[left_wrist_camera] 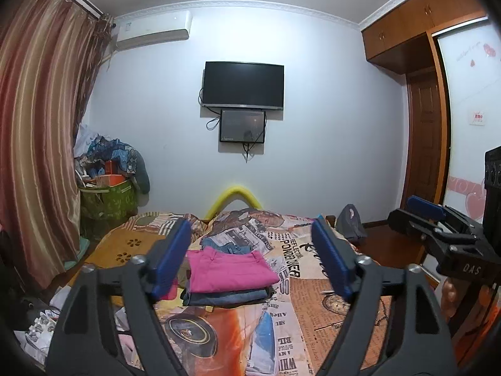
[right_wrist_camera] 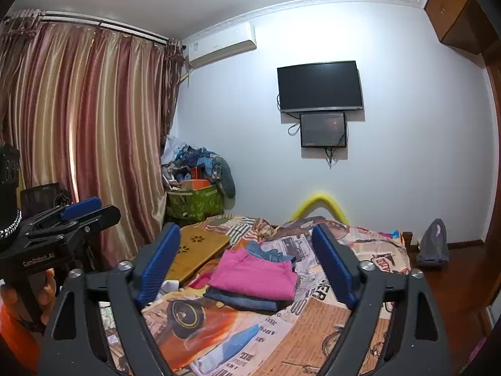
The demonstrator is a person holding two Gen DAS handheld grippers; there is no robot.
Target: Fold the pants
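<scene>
Both claws, left claw (left_wrist_camera: 250,258) and right claw (right_wrist_camera: 247,261), gaping wide, gripping nothing, raised clear of bed (left_wrist_camera: 332,300). Folded pink pants (left_wrist_camera: 230,269) atop jeans stack mid-bed, straight ahead, nearer left claw, long axis running across toward bed's side edges.

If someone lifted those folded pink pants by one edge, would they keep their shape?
Probably not: the pink pants are soft cloth, so the fold would likely flop open. They look light, and pushed, they may slide off the folded jeans beneath.
</scene>
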